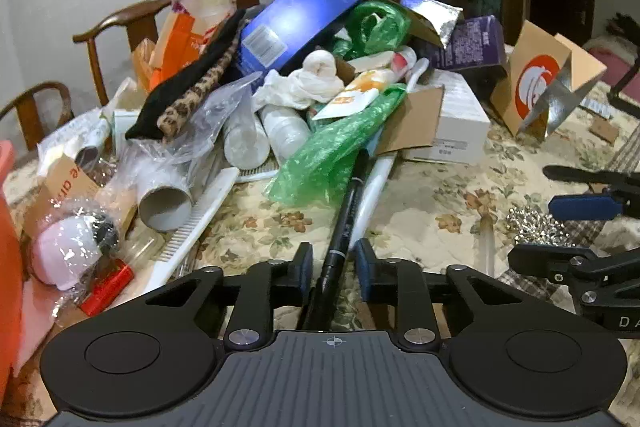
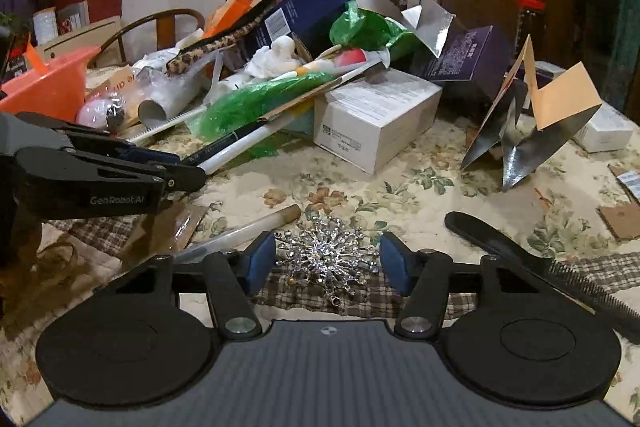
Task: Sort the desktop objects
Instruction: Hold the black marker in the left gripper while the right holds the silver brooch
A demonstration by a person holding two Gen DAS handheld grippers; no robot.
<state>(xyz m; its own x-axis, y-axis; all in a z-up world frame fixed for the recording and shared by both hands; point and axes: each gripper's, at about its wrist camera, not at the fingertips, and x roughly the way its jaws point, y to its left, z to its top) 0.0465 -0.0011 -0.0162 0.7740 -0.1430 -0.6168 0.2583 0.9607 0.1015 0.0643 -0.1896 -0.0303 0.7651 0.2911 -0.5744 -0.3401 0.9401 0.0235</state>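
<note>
1. The left gripper (image 1: 334,263) straddled a black pen (image 1: 340,231), its fingers (image 1: 304,261) narrowly apart on either side, with gaps visible to the pen.
2. The right gripper (image 2: 328,261) hovered over a silver ornament (image 2: 326,259) on the desk (image 2: 420,187), fingers (image 2: 394,265) wide apart.
3. The pen's far end lay under a green bag (image 1: 336,143) in the clutter.

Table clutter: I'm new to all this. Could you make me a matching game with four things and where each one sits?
Things:
1. black pen
2. silver ornament
3. black comb
4. white box

Places:
A. lying right of the right gripper
B. between the left gripper fingers
C. next to the purple box
D. between the right gripper's open fingers

Pairs: 1-B, 2-D, 3-A, 4-C
</note>
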